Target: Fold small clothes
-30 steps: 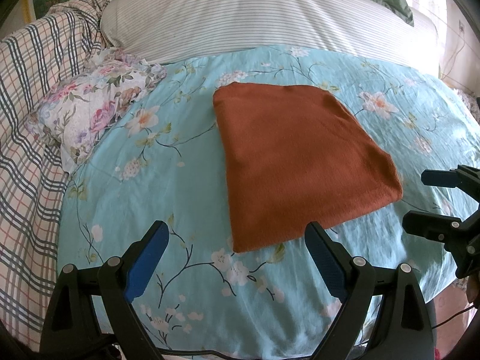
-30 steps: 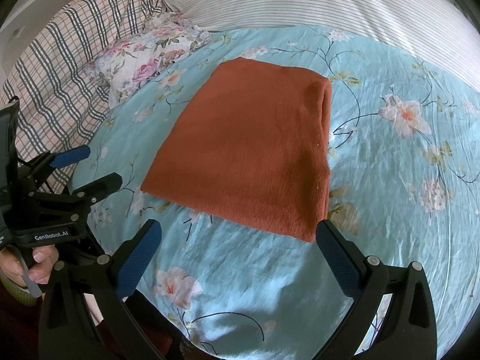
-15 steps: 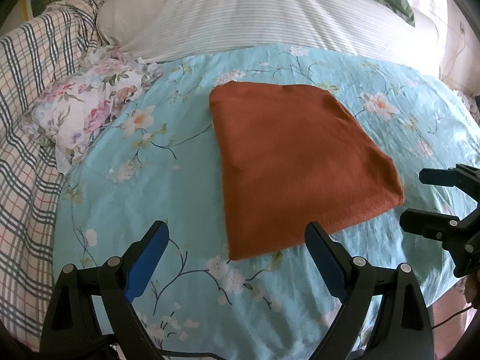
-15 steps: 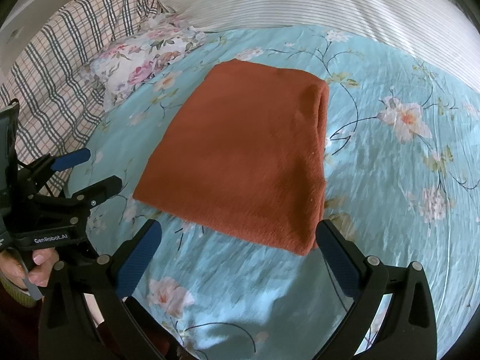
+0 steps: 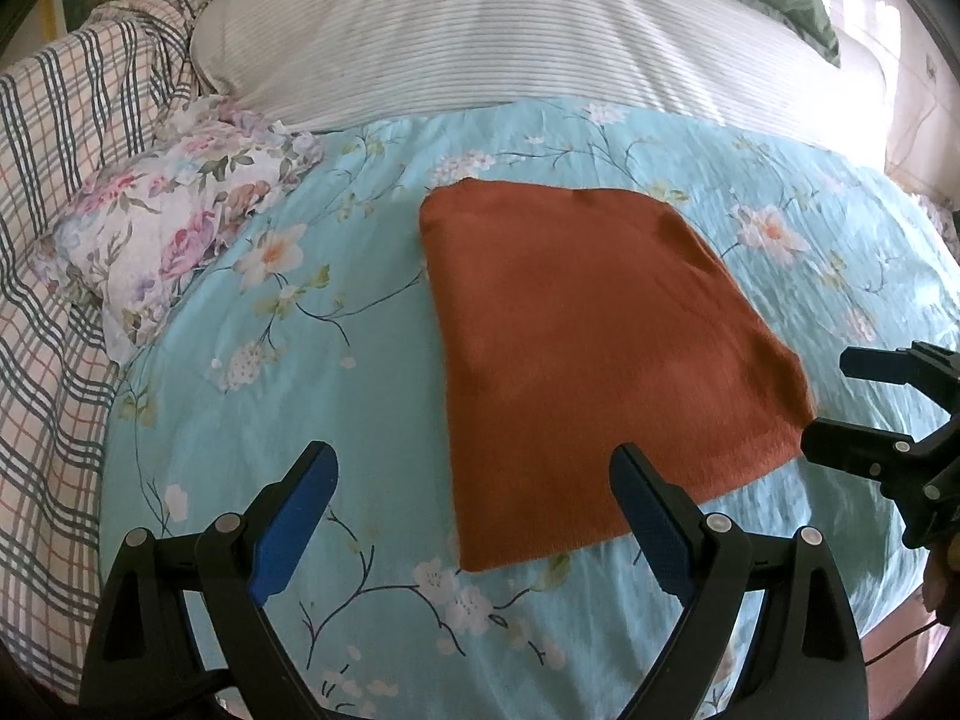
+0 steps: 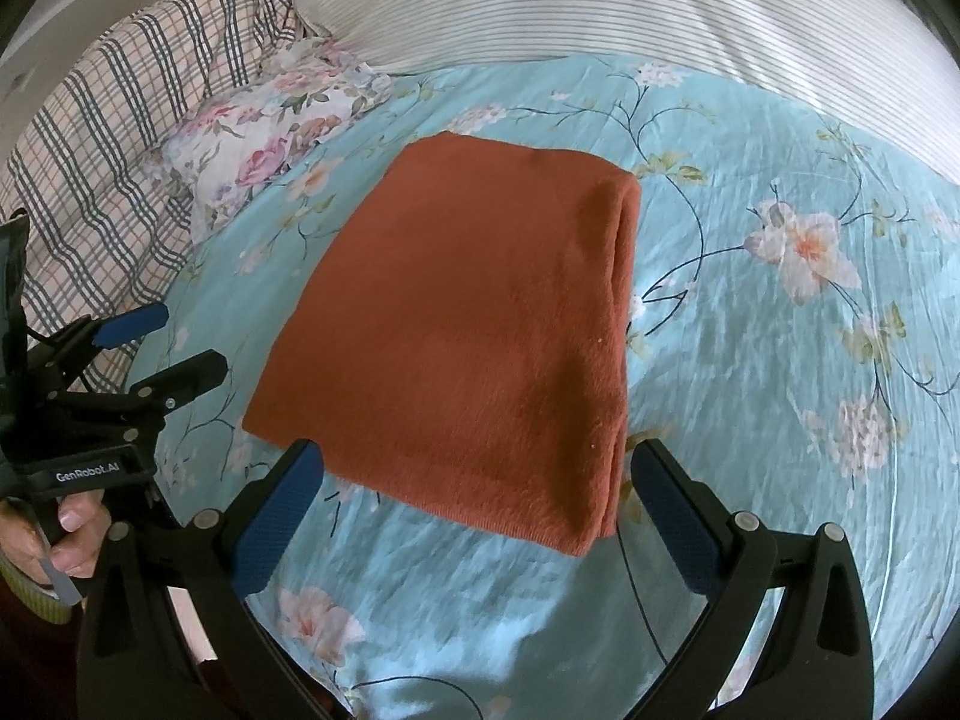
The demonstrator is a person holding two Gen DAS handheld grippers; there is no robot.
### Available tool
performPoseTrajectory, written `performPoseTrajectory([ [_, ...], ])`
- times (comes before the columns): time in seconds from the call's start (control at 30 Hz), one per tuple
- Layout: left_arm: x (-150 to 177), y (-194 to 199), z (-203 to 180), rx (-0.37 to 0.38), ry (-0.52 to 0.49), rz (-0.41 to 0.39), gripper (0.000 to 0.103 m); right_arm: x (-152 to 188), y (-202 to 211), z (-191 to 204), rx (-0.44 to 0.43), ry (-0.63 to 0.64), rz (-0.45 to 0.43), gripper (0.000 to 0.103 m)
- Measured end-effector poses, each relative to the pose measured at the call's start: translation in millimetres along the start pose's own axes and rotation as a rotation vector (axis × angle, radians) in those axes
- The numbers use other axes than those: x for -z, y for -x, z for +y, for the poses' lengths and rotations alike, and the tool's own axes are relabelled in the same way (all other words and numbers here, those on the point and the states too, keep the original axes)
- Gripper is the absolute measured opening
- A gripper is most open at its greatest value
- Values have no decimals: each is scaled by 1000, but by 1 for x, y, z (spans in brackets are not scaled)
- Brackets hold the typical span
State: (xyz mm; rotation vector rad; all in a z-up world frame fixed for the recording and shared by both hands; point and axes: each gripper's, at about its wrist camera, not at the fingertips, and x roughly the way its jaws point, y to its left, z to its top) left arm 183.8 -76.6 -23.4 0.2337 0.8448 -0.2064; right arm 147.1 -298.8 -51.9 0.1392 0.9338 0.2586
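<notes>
A rust-orange garment [image 5: 594,348] lies folded flat on the light-blue floral bed sheet [image 5: 312,372]; it also shows in the right wrist view [image 6: 480,336], with its folded edge on the right. My left gripper [image 5: 474,498] is open and empty, just short of the garment's near left corner. My right gripper [image 6: 477,510] is open and empty, with its fingers on either side of the garment's near edge. The left gripper also shows at the left of the right wrist view [image 6: 156,348], and the right gripper at the right of the left wrist view [image 5: 840,402].
A flowered cloth [image 5: 174,228] lies bunched at the far left of the sheet. A plaid blanket [image 5: 54,192] lies along the left. A white striped cover [image 5: 510,30] lies behind. The bed's near edge is right under the grippers.
Both grippers have moved a little forward toward the garment's near edge. Both stayed open. The garment has not moved.
</notes>
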Motion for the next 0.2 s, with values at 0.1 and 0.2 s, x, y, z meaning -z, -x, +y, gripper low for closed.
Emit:
performPoseTrajectory([
  [0.1, -1, 0, -1, -6, 2, 0, 93, -1, -1, 0, -3, -1, -1, 102],
  [0.2, -1, -1, 0, -15, 2, 2, 93, -1, -2, 1, -4, -3, 1, 102],
])
